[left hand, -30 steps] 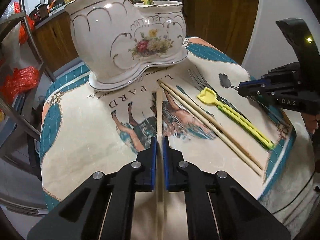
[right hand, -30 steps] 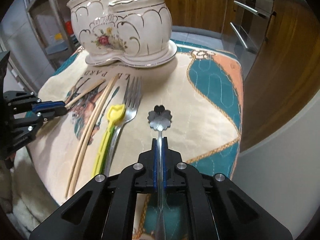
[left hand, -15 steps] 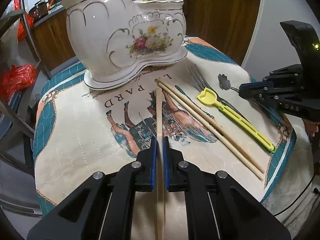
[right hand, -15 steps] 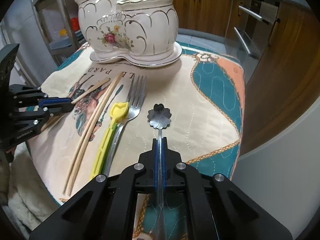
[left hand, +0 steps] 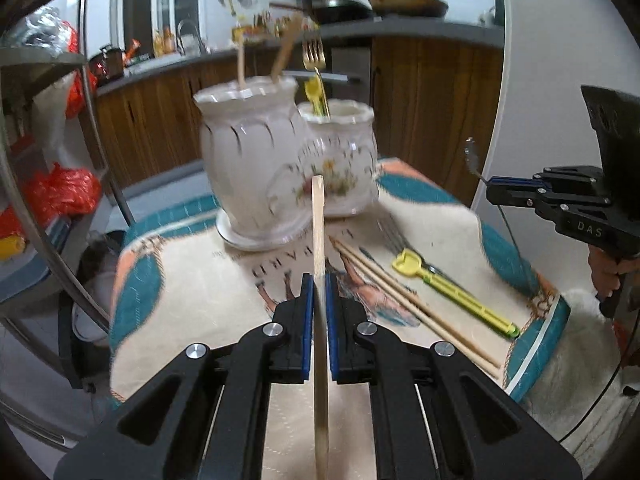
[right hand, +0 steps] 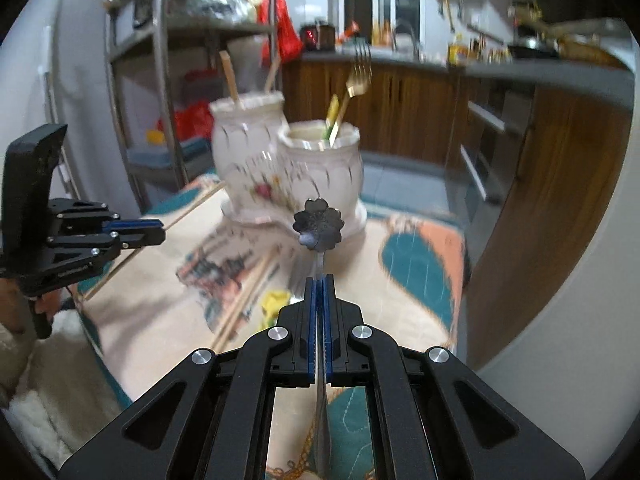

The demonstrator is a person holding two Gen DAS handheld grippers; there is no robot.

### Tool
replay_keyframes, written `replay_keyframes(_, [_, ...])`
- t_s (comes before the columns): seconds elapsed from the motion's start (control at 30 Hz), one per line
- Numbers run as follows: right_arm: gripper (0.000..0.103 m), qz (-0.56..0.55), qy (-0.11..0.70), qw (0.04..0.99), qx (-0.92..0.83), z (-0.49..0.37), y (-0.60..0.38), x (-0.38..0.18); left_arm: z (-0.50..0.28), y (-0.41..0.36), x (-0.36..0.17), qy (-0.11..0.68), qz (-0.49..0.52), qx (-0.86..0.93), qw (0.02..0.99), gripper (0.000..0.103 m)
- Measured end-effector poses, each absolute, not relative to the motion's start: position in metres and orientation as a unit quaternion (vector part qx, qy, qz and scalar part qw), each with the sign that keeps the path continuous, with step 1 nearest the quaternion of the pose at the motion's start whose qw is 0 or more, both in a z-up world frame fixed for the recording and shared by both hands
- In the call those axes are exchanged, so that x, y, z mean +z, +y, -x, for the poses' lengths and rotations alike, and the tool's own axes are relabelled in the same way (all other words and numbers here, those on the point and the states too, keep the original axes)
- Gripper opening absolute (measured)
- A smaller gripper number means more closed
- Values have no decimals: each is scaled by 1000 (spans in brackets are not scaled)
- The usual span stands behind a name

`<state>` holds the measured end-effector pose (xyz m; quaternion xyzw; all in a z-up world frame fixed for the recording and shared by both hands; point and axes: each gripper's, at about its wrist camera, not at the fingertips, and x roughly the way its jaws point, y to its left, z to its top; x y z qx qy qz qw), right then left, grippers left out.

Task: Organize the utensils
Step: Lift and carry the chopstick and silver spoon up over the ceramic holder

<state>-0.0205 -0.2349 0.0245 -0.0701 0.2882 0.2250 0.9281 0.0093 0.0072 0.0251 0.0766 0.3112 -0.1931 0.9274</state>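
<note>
My left gripper (left hand: pixel 319 282) is shut on a wooden chopstick (left hand: pixel 318 216), held above the table and pointing at the white flowered ceramic holder (left hand: pixel 256 168). My right gripper (right hand: pixel 319 284) is shut on a flower-headed metal spoon (right hand: pixel 319 222), lifted off the table in front of the holder (right hand: pixel 320 164). The holder's taller pot has two chopsticks (left hand: pixel 242 66) in it; the lower pot holds a gold fork (right hand: pixel 354 80) and a yellow utensil. On the cloth lie two chopsticks (left hand: pixel 408 304), a yellow utensil (left hand: pixel 448 288) and a fork, blurred.
The small table has a printed cloth (left hand: pixel 192 280) with teal borders. A metal rack (left hand: pixel 52 220) stands to the left, wooden cabinets (right hand: pixel 420 100) behind. The right gripper shows in the left wrist view (left hand: pixel 492 192), the left gripper in the right wrist view (right hand: pixel 160 232).
Both grippers have risen from the table, lifting the chopstick and the flower spoon off the cloth. The holder now looks farther and lower in both views.
</note>
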Motion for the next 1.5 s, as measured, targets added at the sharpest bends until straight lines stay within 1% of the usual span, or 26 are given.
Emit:
replay_keyframes(0.17, [4,74,223,945,228,34,-232,41,-2,17,40,275,-60,-196,939,6])
replay_keyframes(0.33, [4,72,171,955,232,42,-229,52,2,24,46,254,-46,-195,946,6])
replay_keyframes(0.47, [4,61,150,958,238,46,-230,59,8,33,54,222,-30,-191,956,6])
replay_keyframes(0.7, [4,40,142,956,253,36,-231,74,4,52,80,169,18,-191,967,6])
replay_keyframes(1.13, [4,9,104,959,262,-14,-217,117,-65,54,141,96,52,-185,977,6])
replay_keyframes(1.33, [4,-9,82,964,254,-48,-211,138,-110,46,155,76,74,-169,980,6])
replay_keyframes(1.5, [4,-27,73,968,241,-77,-205,143,-144,37,156,62,85,-151,983,6])
